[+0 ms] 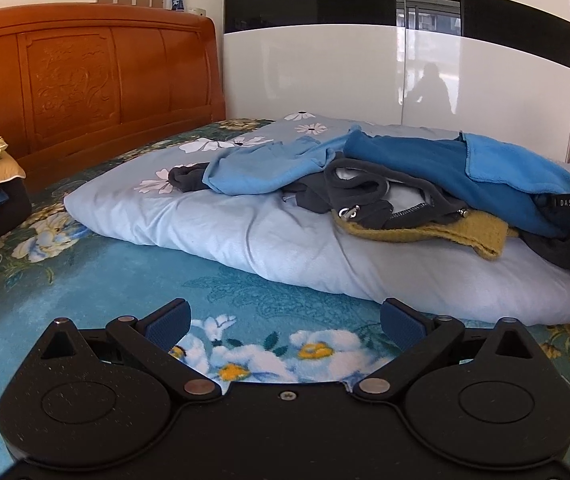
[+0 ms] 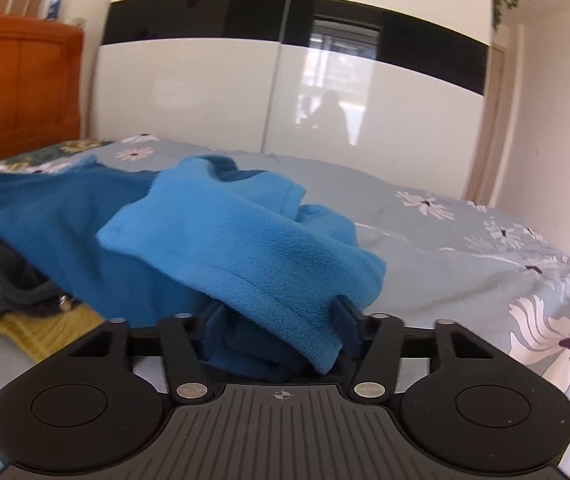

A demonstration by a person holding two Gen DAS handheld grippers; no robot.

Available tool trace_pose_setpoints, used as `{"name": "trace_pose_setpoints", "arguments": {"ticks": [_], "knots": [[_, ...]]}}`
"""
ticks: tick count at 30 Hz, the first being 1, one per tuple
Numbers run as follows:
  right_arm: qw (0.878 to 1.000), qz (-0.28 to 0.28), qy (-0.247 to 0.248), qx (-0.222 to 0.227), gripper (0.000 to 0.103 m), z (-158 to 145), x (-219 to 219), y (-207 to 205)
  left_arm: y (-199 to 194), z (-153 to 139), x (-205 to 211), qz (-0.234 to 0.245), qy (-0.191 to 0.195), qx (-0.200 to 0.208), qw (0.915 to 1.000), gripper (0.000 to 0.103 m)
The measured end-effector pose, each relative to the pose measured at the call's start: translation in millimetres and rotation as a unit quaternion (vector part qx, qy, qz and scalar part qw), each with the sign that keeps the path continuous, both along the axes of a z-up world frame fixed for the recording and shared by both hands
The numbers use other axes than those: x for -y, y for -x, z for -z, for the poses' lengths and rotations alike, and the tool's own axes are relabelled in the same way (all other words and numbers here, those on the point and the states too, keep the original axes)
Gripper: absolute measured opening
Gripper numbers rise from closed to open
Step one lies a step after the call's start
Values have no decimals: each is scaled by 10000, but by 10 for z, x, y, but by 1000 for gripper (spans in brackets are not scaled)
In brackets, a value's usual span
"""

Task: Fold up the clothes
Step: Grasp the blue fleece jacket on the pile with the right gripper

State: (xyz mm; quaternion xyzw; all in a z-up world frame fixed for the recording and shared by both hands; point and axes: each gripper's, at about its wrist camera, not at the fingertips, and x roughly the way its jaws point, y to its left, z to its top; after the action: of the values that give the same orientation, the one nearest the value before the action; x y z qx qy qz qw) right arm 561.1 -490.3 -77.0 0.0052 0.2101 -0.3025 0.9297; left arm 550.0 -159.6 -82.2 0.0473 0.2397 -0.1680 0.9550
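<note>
Fingers [image 2: 343,316] of your right gripper [image 2: 281,320] were clamped on a thick fold of the blue fleece [image 2: 245,248], the cloth bunched between both pads and spilling over them toward the camera. Your left gripper [image 1: 283,320] had its fingers [image 1: 169,320] wide apart and gripped nothing, hovering over the floral bedspread [image 1: 105,288] just short of the quilt [image 1: 285,248].

The clothes lay in one heap on that pale quilt on the bed: the fleece on top, a lighter blue garment [image 1: 261,164] to its left, a dark grey hooded top [image 1: 365,196] with metal-tipped cords beneath, and a mustard knit [image 1: 425,234] at the bottom. In the left view you could see your right gripper's tip buried in the fleece at the heap's right end.

You appeared to be at the first step, picking one garment out of the pile, with no folding yet begun. The next move likely called for lifting the fleece up and clear so it separated from the grey top, which could snag by its cords and come along. Your left fingers would then need a second edge or corner of the fleece, so that you could spread it flat on the open bedspread in front before making a fold.
</note>
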Motion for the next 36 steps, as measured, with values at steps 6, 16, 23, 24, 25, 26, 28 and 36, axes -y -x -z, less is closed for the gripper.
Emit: {"name": "trace_pose_setpoints", "arguments": {"ticks": [6, 16, 23, 24, 25, 26, 28, 36], "knots": [[9996, 133, -149, 183, 25, -88, -4, -7, 17, -2, -61, 49, -8, 2, 10000, 100], [9954, -473, -671, 494, 10, -297, -118, 322, 122, -56, -210, 61, 41, -160, 9998, 98], [9822, -960, -1315, 940, 8, -550, -233, 881, 400, -202, -363, 37, 16, -183, 9998, 97], [9791, -1067, -1408, 1005, 5, -584, -264, 976, 448, -232, -395, 26, 33, -194, 9998, 97], [9758, -1178, -1502, 1070, 4, -618, -296, 1074, 499, -265, -430, 18, 59, -200, 9998, 97], [9735, -1251, -1565, 1103, 4, -649, -324, 1151, 557, -299, -469, 7, 98, -195, 9998, 97], [9654, -1537, -1708, 1237, 0, -718, -411, 1339, 677, -365, -540, -20, 140, -178, 9997, 97], [9730, -1673, -1290, 929, 0, -898, -665, 1658, 1146, -550, -727, -38, 90, -73, 9999, 98]]}}
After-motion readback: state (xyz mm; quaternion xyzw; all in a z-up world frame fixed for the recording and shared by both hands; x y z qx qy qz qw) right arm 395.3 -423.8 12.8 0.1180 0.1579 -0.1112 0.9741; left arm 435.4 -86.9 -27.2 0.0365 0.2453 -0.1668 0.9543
